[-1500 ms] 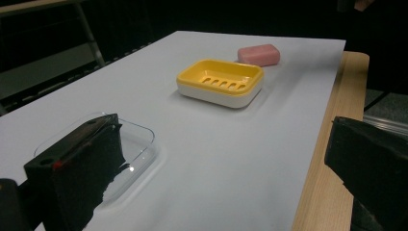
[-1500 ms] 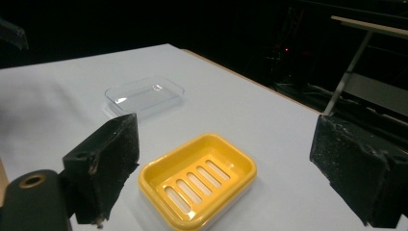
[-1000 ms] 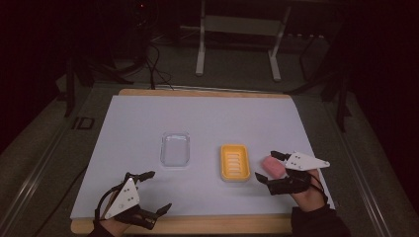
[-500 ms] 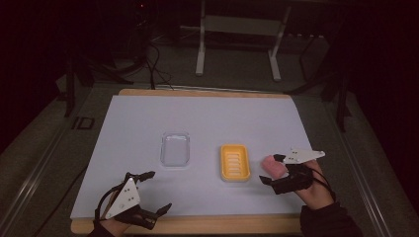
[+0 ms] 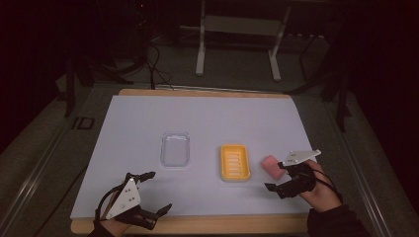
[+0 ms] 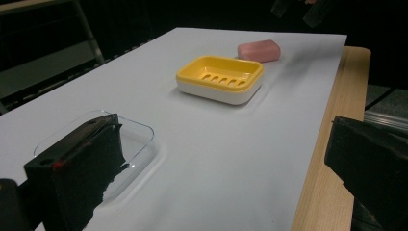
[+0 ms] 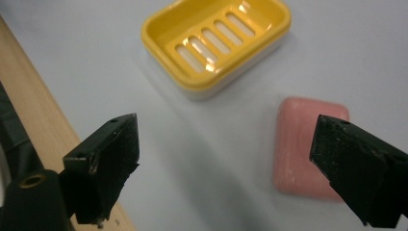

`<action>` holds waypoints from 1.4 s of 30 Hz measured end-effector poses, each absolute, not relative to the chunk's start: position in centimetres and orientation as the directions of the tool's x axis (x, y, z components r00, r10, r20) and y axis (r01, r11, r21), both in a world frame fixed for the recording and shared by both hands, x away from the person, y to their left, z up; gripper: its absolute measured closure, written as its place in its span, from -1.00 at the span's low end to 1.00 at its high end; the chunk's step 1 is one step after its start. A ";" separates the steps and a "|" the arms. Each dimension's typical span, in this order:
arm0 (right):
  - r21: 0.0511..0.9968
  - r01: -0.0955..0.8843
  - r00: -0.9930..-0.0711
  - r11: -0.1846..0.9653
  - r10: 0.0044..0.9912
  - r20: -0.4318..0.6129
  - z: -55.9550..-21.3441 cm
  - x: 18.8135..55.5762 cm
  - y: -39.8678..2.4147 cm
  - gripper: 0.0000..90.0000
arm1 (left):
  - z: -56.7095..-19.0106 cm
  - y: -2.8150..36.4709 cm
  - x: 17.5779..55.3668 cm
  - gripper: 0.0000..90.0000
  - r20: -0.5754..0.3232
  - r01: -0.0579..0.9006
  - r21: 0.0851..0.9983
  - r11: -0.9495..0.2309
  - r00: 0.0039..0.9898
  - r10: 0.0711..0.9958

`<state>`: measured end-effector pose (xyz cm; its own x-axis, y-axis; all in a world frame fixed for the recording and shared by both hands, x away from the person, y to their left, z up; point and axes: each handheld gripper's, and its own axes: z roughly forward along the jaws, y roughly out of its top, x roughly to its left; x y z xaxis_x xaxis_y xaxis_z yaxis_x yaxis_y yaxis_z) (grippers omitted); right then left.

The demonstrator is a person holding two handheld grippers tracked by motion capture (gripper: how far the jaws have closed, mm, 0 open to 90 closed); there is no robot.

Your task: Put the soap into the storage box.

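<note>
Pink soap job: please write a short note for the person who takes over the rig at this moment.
Right gripper: open, empty, next to the pink soap, not gripping it.
Left gripper: open, empty, at the near left of the table.
Soap lies flat on the white sheet, just right of the yellow soap dish; a clear lid lies left of the dish.
Done: nothing placed yet.
Left: probably grip the soap and set it in the dish.

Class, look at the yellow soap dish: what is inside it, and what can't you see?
The yellow soap dish holds nothing: only its slotted drain insert shows. The pink soap lies outside it on the white sheet. Whatever sits beneath the insert is hidden.
</note>
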<state>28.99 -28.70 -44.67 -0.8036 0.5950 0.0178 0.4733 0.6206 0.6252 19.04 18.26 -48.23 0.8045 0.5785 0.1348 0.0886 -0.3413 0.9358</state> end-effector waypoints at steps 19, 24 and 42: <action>0.448 0.600 -0.770 0.663 0.630 0.098 -45.0 30.0 -29.8 -0.75 | -48.3 18.2 19.1 -0.99 0.133 0.091 0.935 -0.342 0.807 0.576; 0.393 0.631 -0.757 0.669 0.642 0.124 -45.0 30.4 -30.1 -0.75 | -48.3 18.2 19.1 -0.99 0.131 0.093 0.935 -0.342 0.806 0.578; 0.191 0.696 -0.717 0.692 0.678 0.160 -45.5 32.2 -30.9 -0.75 | -48.3 18.2 19.0 -0.99 0.132 0.092 0.935 -0.343 0.807 0.576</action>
